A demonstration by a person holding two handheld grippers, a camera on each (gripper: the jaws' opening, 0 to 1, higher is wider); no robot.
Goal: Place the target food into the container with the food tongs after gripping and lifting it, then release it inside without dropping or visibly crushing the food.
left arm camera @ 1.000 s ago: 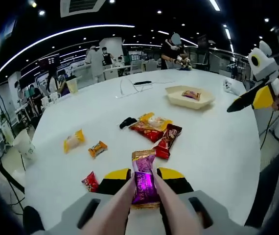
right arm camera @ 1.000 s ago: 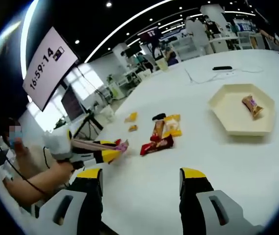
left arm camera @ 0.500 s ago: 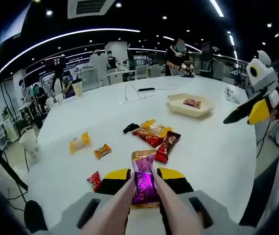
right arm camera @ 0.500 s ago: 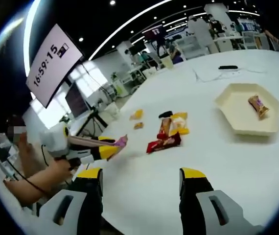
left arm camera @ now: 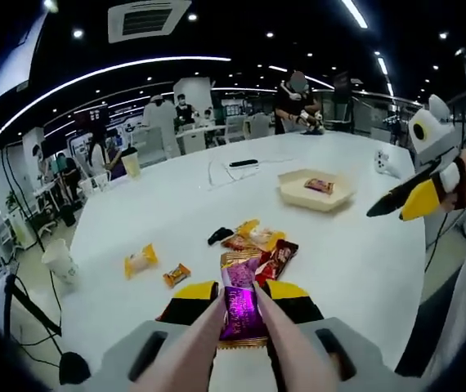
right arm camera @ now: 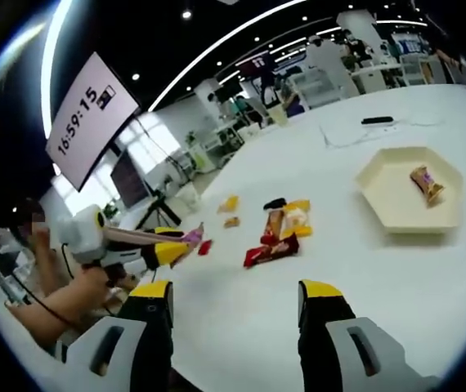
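1. A purple snack packet [left arm camera: 239, 306], glossy foil with a crimped gold top edge, is sitting clamped between the two pale, smooth blades of the left tongs [left arm camera: 241, 314], lifted clear of the white tabletop [left arm camera: 356, 245]. In the right gripper view the same packet [right arm camera: 190, 237] is showing as a small pink-purple tip at the end of those tongs [right arm camera: 185, 242].
2. The cream container [left arm camera: 315, 190], a shallow six-sided tray with a matte rim, is lying well apart from the held packet, toward the far side of the tabletop. One small orange-and-red wrapped snack [left arm camera: 319, 185] is resting inside it.
3. The right tongs [right arm camera: 235, 306] are standing released, black jaws with yellow tips spread wide and gripping nothing; from the left gripper view they [left arm camera: 401, 201] are hanging above the tabletop's edge.
4. A loose heap of shiny wrappers [left arm camera: 257, 245], red, orange and yellow, is lying between the held packet and the container, with a yellow packet [left arm camera: 139, 261] and a small orange one [left arm camera: 176, 274] off to one side.
5. Compared with a second ago, the purple packet is sitting the same way in the left tongs, while the tabletop is looking lower and farther off; the small red wrapper beside the jaw is now hiding behind it.
6. Print on the wrappers is too small to read.
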